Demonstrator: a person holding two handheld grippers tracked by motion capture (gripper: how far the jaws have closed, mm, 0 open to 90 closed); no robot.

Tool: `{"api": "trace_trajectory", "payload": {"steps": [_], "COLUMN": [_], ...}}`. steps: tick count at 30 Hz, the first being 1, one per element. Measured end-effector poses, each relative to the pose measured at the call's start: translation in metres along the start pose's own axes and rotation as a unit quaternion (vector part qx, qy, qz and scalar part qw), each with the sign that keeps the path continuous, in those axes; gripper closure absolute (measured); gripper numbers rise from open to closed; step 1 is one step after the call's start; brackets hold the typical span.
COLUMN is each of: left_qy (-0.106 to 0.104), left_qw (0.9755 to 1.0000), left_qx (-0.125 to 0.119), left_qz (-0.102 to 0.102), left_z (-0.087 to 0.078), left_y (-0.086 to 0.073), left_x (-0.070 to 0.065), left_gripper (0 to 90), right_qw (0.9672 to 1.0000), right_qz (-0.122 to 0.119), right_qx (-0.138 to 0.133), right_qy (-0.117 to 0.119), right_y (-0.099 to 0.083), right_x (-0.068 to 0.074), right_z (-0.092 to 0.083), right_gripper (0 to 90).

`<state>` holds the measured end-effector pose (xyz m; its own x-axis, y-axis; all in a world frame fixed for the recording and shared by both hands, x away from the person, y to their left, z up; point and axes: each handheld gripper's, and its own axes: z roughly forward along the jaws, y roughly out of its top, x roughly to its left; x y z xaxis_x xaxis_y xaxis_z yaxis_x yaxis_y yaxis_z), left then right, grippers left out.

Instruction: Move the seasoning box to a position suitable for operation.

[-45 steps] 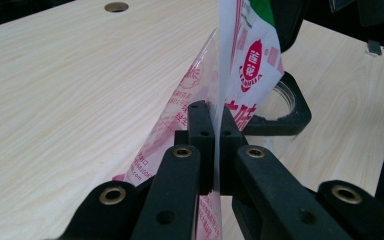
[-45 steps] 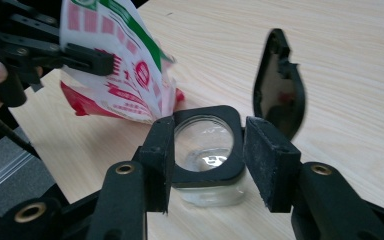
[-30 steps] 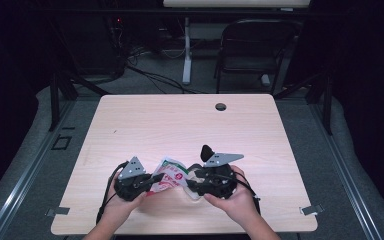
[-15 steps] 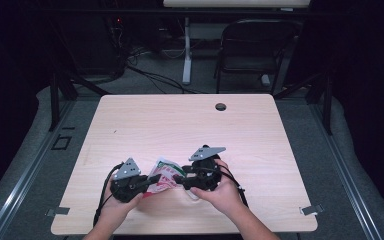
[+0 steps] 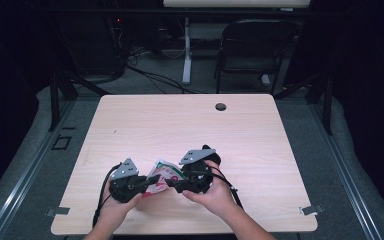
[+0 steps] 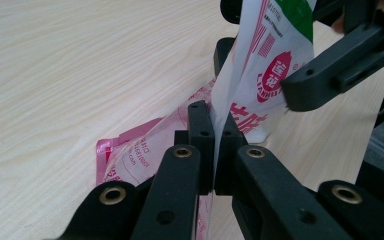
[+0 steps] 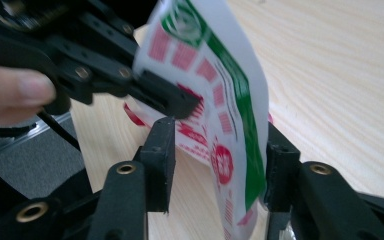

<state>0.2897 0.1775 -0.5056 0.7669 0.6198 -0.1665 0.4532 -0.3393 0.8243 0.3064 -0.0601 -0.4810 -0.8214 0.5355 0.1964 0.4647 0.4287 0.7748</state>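
A white plastic bag (image 5: 166, 172) with red and green print stands up from the near part of the table, between my two grippers. My left gripper (image 5: 150, 184) is shut on its lower edge; in the left gripper view the pads (image 6: 213, 117) pinch the thin film of the bag (image 6: 265, 60). My right gripper (image 5: 172, 186) comes in from the right. In the right gripper view its jaws (image 7: 219, 137) stand on either side of the bag's edge (image 7: 215, 75). They have just been closing, with a gap still at the left pad. The left gripper's tip (image 7: 165, 95) lies just beyond.
The wooden table (image 5: 180, 125) has a round cable hole (image 5: 221, 106) near its far edge. A black folding chair (image 5: 252, 50) and a white desk leg (image 5: 186, 50) stand behind it. Cables trail from both grippers toward the near edge.
My right gripper has moved left, up to the bag and close to the left gripper, and its jaws now straddle the bag. The left gripper has kept still, holding the bag.
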Motion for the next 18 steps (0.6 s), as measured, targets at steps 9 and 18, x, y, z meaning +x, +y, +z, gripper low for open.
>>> {"api": "trace_trajectory", "payload": {"steps": [9,18], "left_qy": [0.003,0.014], "left_qw": [1.0000,0.9999], "left_qx": [-0.004,0.004], "left_qz": [-0.005,0.008], "left_z": [0.000,0.001], "left_y": [-0.001,-0.002], "left_x": [0.002,0.000], "left_gripper": [90.0,90.0], "right_qw": [0.9991,0.9980], "right_qz": [-0.002,0.012], "right_qx": [0.040,0.060], "right_qy": [-0.013,0.014], "right_y": [-0.004,-0.004], "right_x": [-0.004,-0.011], "right_z": [0.010,0.015], "right_gripper": [74.6,89.3]}}
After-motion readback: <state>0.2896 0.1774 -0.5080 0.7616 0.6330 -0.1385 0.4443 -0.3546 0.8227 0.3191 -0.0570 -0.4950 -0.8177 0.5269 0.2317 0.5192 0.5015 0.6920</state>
